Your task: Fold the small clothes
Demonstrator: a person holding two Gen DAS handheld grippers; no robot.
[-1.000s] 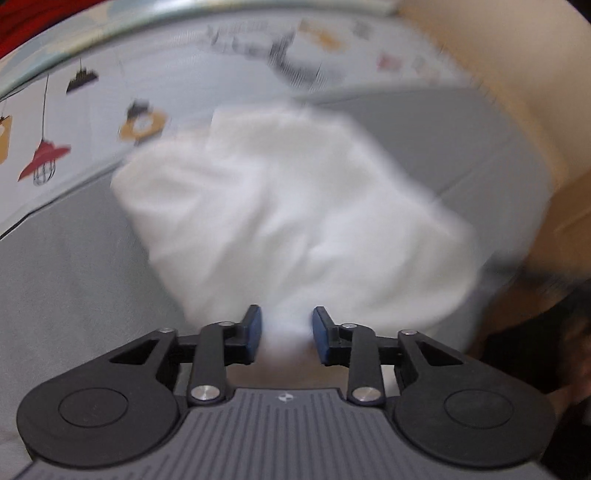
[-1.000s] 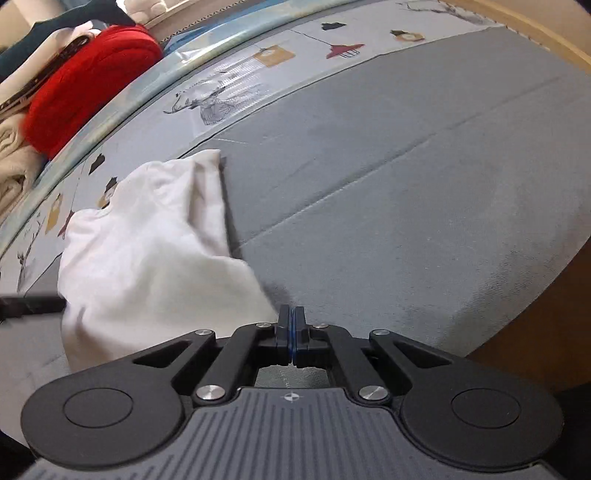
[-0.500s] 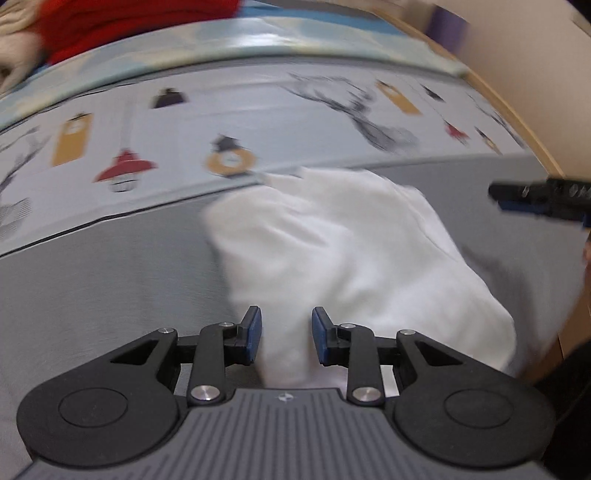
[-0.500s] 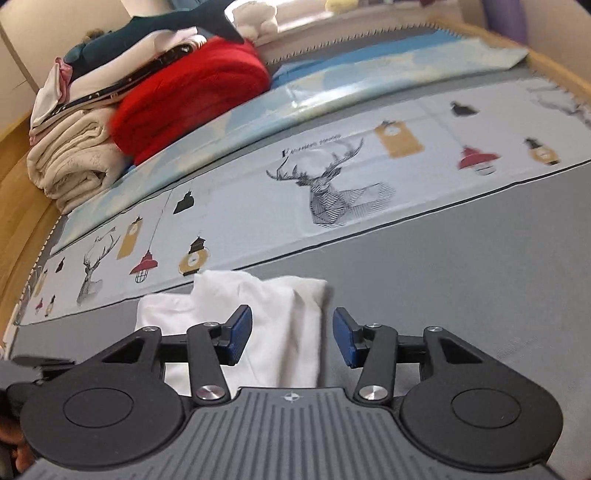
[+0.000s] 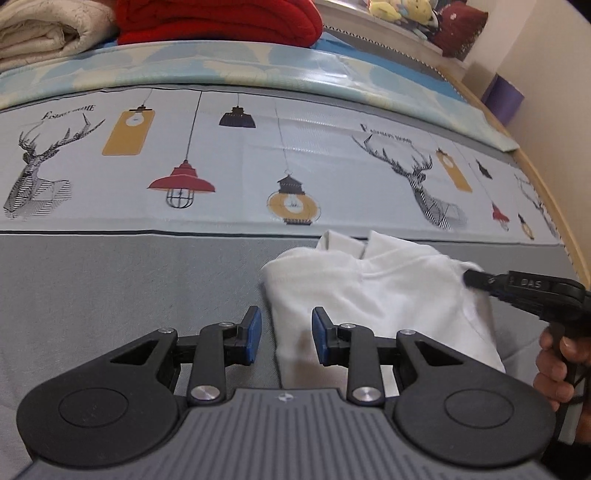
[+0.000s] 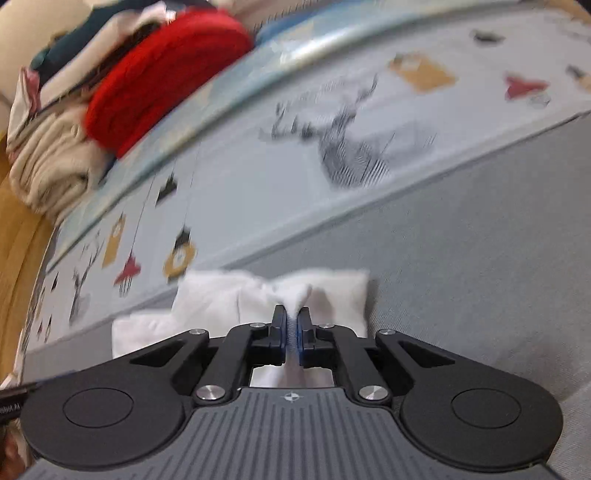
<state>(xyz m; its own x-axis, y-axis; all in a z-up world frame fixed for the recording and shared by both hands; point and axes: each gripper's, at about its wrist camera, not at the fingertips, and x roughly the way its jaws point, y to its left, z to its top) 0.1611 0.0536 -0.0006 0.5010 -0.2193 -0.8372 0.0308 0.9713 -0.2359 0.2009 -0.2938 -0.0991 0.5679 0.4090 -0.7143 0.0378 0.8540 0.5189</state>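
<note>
A small white garment [image 5: 384,295] lies crumpled on the grey bed cover. My left gripper [image 5: 286,334] is open, its blue pads either side of the garment's near left edge, holding nothing. My right gripper [image 6: 291,328] is shut on a pinched fold of the white garment [image 6: 332,291]. In the left wrist view the right gripper [image 5: 480,278] reaches in from the right, its tip on the garment's right side. The right wrist view is blurred.
A printed sheet with deer and lamps [image 5: 240,166] runs behind the garment. Folded red [image 5: 218,18] and cream blankets [image 5: 44,33] are stacked at the far side. The wooden bed edge [image 5: 546,206] lies to the right. Grey cover [image 5: 110,295] spreads to the left.
My right gripper was open half a second ago and has shut on a fold of the garment. My left gripper has stayed open and now sits at the garment's left edge.
</note>
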